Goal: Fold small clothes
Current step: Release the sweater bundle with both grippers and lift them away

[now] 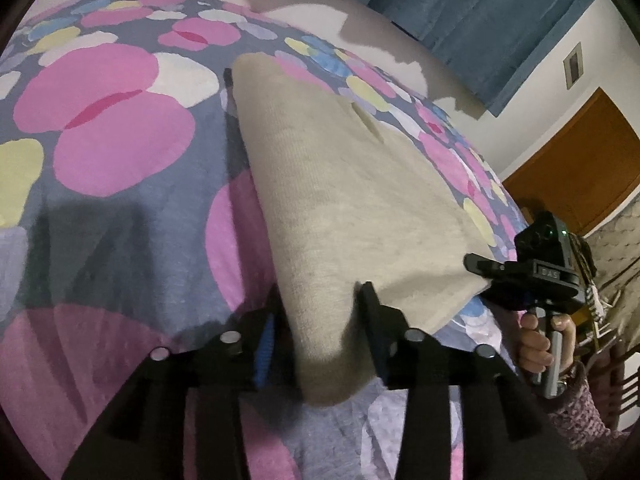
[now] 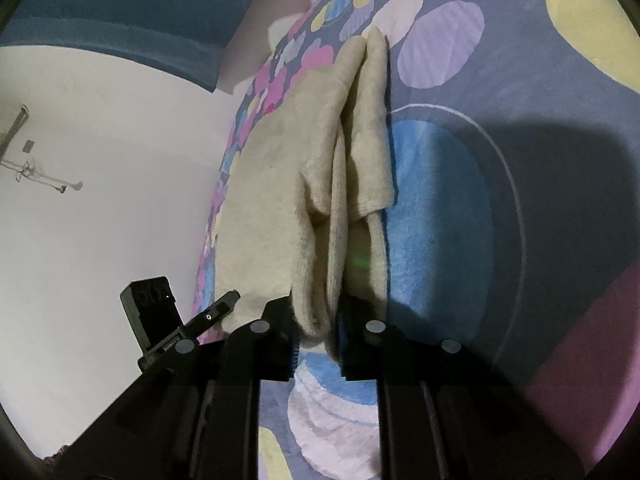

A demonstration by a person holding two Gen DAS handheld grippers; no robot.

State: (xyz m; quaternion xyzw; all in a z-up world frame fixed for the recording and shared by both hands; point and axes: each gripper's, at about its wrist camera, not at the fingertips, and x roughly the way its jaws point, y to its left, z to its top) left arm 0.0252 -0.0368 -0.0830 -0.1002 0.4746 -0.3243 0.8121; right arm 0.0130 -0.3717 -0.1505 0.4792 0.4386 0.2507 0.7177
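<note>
Evidently, a beige knitted garment (image 1: 352,200) is spread on a bed covered by a spotted bedspread (image 1: 112,128) of pink, yellow and blue patches on grey. Its near corner is seen between the fingers of the left tongs (image 1: 320,340), which are parted, the cloth lying loose in the gap. In the right wrist view, a folded edge of the garment (image 2: 320,200) is clamped by the right tongs (image 2: 318,332), drawn close together on the layers. A blue curtain (image 1: 480,12) is seen behind the bed.
</note>
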